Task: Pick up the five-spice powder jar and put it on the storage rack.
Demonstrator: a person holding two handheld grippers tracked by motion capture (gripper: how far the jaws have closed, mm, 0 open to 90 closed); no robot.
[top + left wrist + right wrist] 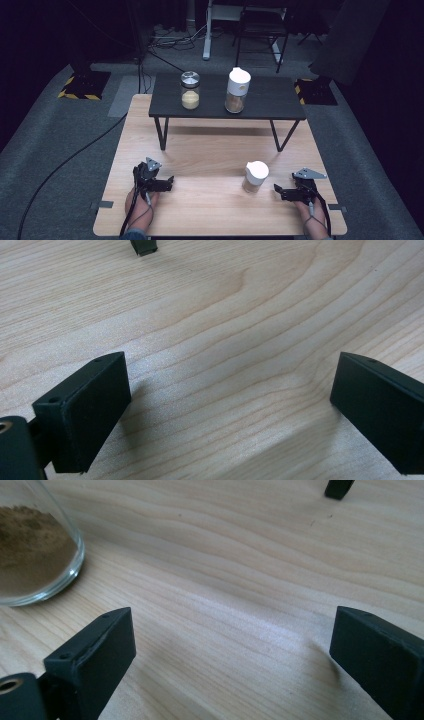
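Observation:
A small glass jar [255, 176] with a white lid and brown powder stands on the wooden table [210, 150], right of centre near the front. My right gripper [277, 190] rests low on the table just right of that jar and points left toward it. In the right gripper view its jaws stand wide apart over bare wood, so the right gripper [232, 640] is open, and the jar's base [30, 555] sits ahead to the left, outside the jaws. My left gripper [171, 183] lies at the front left, pointing right. The left gripper [235, 390] is open over bare wood.
A low black shelf [270, 102] on thin legs stands across the back of the table. It carries a metal-lidded jar of yellow grains [190, 90] and a taller white-lidded jar of brown powder [237, 90]. One shelf foot [144, 246] and another shelf foot [340, 487] lie ahead.

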